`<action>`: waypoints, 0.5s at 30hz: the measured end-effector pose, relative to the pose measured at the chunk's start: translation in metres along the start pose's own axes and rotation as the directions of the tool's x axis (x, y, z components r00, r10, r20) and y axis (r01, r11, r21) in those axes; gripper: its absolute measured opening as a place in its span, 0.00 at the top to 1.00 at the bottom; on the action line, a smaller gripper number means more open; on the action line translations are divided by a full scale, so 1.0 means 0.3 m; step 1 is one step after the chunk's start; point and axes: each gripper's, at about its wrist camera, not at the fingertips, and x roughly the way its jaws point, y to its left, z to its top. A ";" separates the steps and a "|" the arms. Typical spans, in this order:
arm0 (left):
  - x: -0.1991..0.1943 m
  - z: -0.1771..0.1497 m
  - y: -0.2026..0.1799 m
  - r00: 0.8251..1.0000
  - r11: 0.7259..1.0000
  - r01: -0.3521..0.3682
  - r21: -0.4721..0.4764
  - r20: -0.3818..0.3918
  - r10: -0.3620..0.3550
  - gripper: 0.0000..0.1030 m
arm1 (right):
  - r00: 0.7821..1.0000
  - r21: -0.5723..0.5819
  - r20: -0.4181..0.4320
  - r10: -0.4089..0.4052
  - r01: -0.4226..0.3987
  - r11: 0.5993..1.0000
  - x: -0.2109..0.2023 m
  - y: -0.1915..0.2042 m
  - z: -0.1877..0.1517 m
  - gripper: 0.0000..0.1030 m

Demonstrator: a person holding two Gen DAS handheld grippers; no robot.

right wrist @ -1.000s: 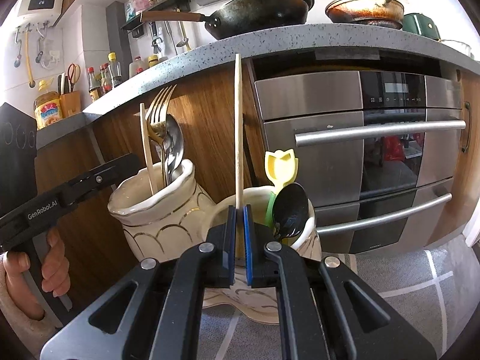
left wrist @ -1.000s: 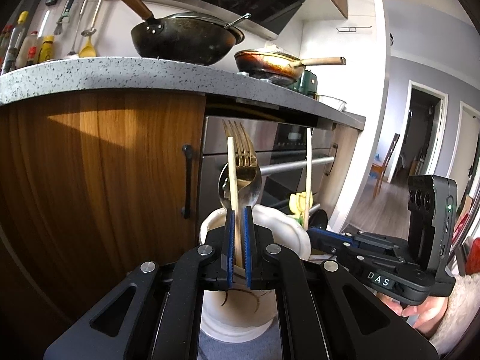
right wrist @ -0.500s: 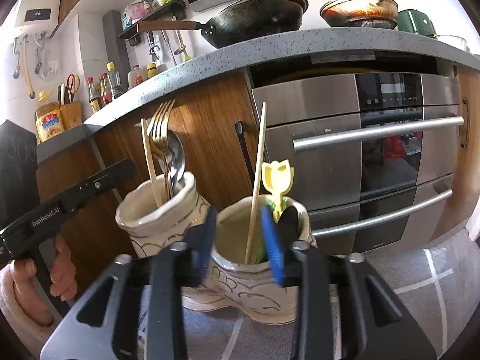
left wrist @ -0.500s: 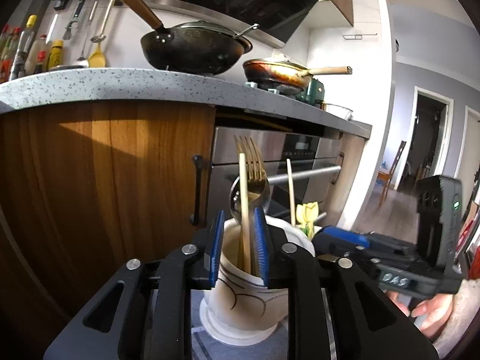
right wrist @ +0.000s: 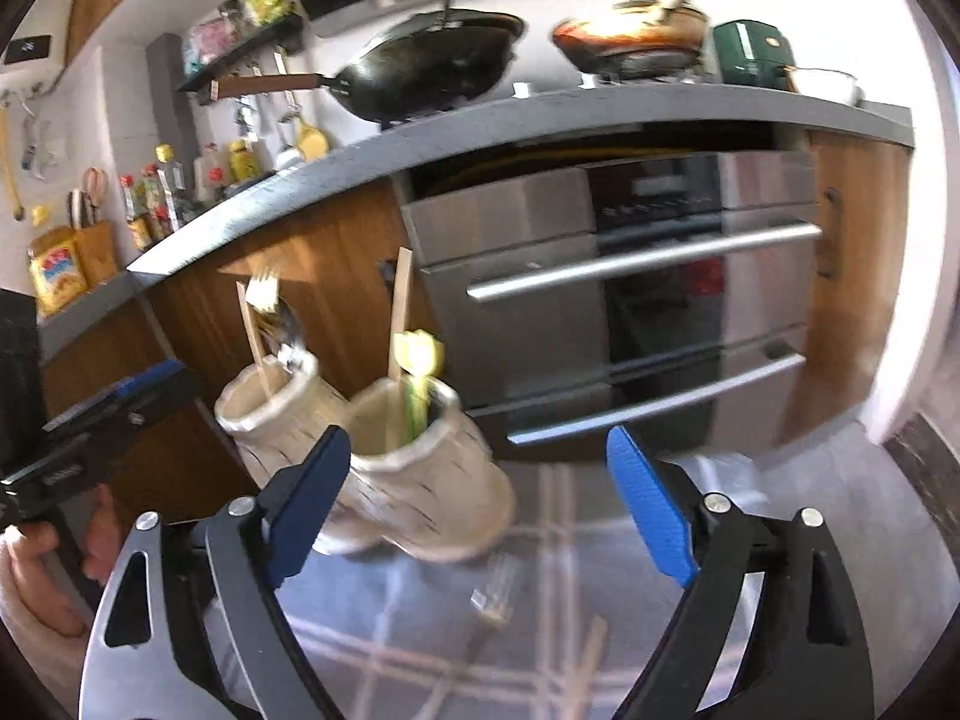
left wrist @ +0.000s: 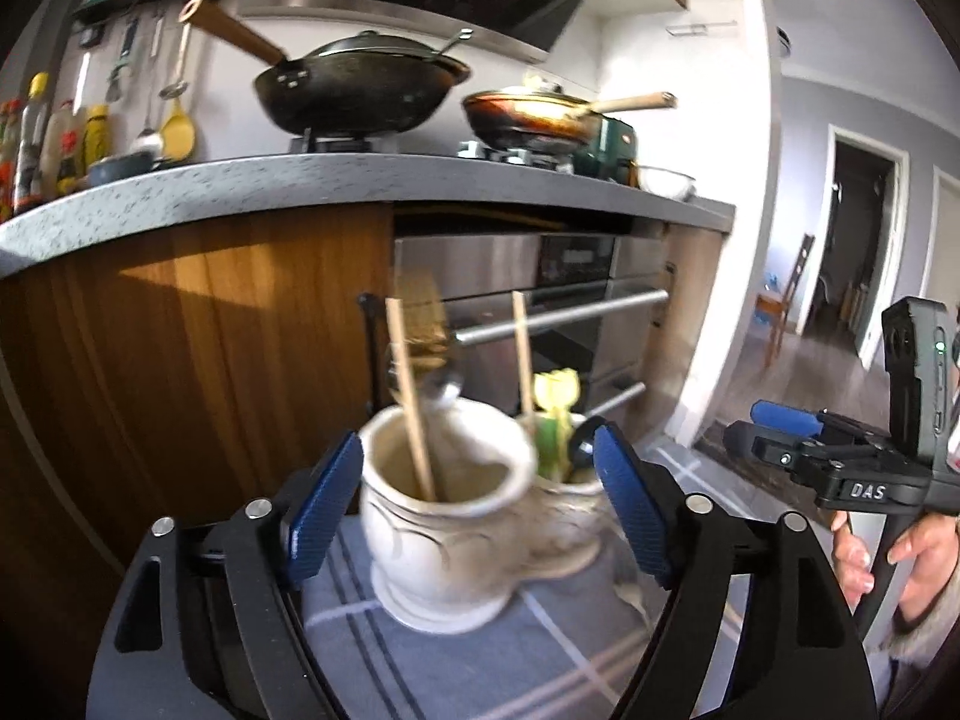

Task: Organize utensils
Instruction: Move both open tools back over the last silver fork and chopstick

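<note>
Two cream ceramic holders stand side by side on a grey checked cloth. The left holder [left wrist: 447,516] [right wrist: 264,414] holds a wooden chopstick [left wrist: 411,402], a gold fork and a spoon. The right holder [right wrist: 420,474] [left wrist: 570,516] holds a chopstick [right wrist: 401,318], a yellow tulip-topped utensil [right wrist: 420,354] and a dark spoon. My left gripper [left wrist: 480,516] is open and empty, its pads either side of the left holder. My right gripper [right wrist: 480,504] is open and empty, just right of the right holder. A fork [right wrist: 495,594] and a chopstick [right wrist: 585,666] lie blurred on the cloth.
Behind the holders are a wooden cabinet [left wrist: 198,348] and a steel oven with bar handles [right wrist: 642,264]. A grey counter above carries a black wok [left wrist: 360,90] and a frying pan [left wrist: 534,117]. The other hand-held gripper shows at the right of the left wrist view [left wrist: 840,462].
Both grippers let go of their chopsticks, which now stand in the holders. Both have opened wide and pulled back and up; the right one has swung to the right.
</note>
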 end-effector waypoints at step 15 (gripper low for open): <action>0.118 -0.216 -0.240 0.965 0.990 0.141 0.026 -0.225 -0.132 0.10 | 0.947 -0.051 -0.282 -0.154 0.145 0.988 0.030 -0.139 -0.254 0.10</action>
